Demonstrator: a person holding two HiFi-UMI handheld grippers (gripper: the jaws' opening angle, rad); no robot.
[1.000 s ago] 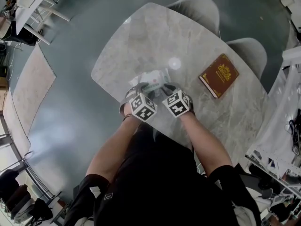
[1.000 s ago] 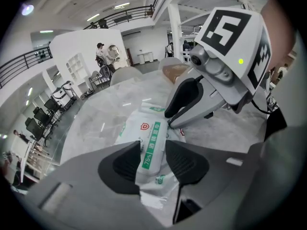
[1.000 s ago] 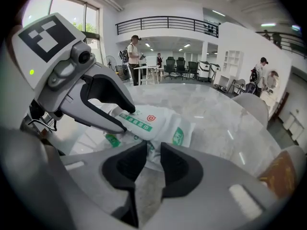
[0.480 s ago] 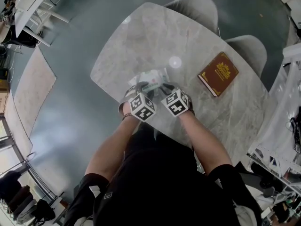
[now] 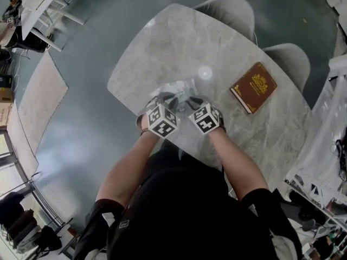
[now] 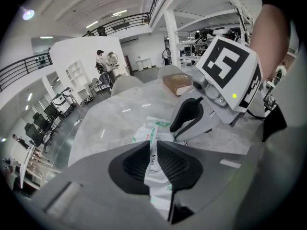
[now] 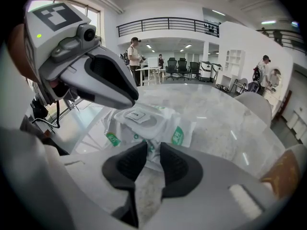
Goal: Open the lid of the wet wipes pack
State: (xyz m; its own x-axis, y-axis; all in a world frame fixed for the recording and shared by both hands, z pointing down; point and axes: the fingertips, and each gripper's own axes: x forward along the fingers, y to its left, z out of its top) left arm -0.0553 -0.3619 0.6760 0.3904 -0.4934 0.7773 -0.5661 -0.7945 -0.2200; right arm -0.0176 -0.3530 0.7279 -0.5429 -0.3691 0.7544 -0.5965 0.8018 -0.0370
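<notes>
Fingers (image 6: 132, 163) of our left gripper (image 6: 152, 146) are closing on the thin white tab (image 6: 152, 159) of the lid (image 7: 144, 121), and the tab already sits pinched between the pads. We judge the grip is taken there because the tab is the part made for pulling up. Just beside it, our right gripper (image 7: 153, 150) has its fingers (image 7: 176, 169) clamped on the crimped near edge of the wet wipes pack (image 7: 181, 128). This looks meant to anchor the soft pack so it does not rise with the lid. The pack lies on the pale marbled table (image 5: 179, 37), close to our edge and right ahead of both grippers, and the lid does not look swung open yet. The word "OPEN" reads on the tab between the left fingers and again on the small label on top of the lid. Round green logos on the pack's film are too small for us to read. Further right on the table, well apart from the pack, lies a brown book (image 5: 252, 87) with a gold emblem whose lettering we cannot make out. Beyond it, two grey chairs (image 5: 230, 12) stand at the table's far side.
</notes>
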